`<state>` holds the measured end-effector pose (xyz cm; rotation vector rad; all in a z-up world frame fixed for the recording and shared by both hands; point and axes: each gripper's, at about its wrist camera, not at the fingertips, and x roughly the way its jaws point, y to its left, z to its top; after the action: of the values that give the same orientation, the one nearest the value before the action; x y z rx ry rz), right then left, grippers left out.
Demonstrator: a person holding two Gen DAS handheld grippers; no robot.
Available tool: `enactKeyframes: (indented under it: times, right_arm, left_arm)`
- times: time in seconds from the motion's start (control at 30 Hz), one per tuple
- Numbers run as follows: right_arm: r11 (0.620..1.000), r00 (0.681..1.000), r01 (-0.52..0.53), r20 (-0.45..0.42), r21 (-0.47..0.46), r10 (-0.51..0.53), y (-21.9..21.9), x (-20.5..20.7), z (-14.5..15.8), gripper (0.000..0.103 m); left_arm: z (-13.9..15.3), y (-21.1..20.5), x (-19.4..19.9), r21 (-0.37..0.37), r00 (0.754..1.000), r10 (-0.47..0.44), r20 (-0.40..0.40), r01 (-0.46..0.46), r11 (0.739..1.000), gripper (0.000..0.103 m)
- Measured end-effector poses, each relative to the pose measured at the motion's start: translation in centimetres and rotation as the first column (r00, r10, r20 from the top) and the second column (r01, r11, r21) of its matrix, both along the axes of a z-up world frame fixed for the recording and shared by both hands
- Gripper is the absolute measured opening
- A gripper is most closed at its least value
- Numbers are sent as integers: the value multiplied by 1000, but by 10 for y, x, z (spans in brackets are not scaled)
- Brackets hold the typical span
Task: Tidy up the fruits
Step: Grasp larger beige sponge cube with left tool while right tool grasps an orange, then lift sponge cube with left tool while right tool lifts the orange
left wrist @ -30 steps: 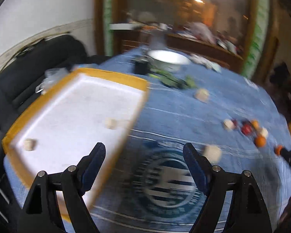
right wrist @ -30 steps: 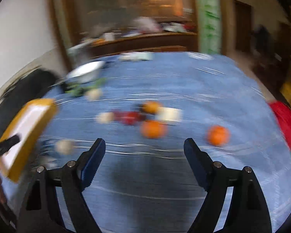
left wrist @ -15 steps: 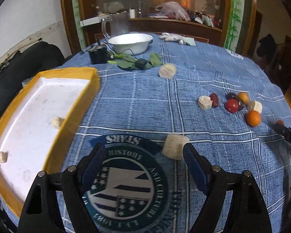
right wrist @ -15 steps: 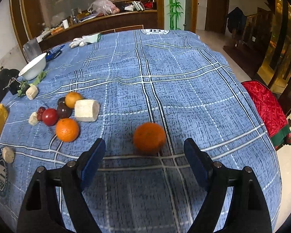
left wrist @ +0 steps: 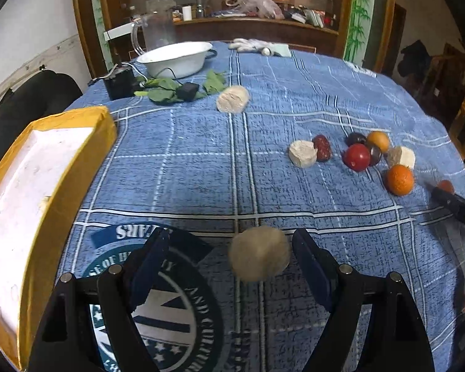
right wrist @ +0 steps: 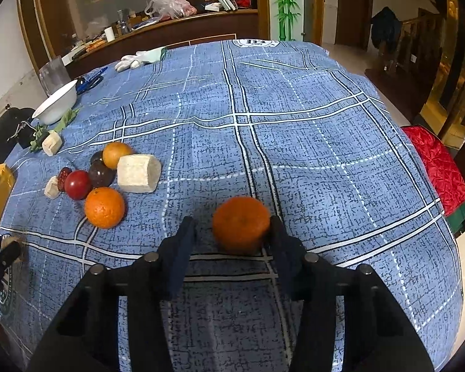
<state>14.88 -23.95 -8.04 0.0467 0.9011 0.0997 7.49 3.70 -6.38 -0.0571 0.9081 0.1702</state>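
The right gripper (right wrist: 231, 234) straddled an orange (right wrist: 241, 223) near the table's front edge: the right finger touched the fruit's side, the left stood just clear, so the jaws were still released around it, not clamped. The left gripper (left wrist: 231, 259) was wide open with a pale, blurred lump (left wrist: 259, 251), perhaps a cut chunk of fruit, between its fingers, nearer the right one and touching neither. Each piece lay straight ahead of its own tongs. Beyond, mid-table, sat the cluster of fruit (right wrist: 104, 175) on the blue tablecloth (right wrist: 294, 142). The yellow tray (left wrist: 43, 192) lay at the left edge, nearer the left gripper
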Motion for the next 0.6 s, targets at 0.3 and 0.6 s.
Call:
enactKeyframes:
  times: [0.3, 0.6]
  right_arm:
    - [1000, 1000, 14, 2, 12, -14, -6, 0, 1, 36]
    - [1000, 999, -6, 52, 2, 6, 0, -17, 16, 36]
  left_arm:
    - [-5, 0, 5, -22, 1000, -18, 2, 18, 1000, 37]
    - [6, 15, -13, -79, 999, -11, 38, 14, 997, 37]
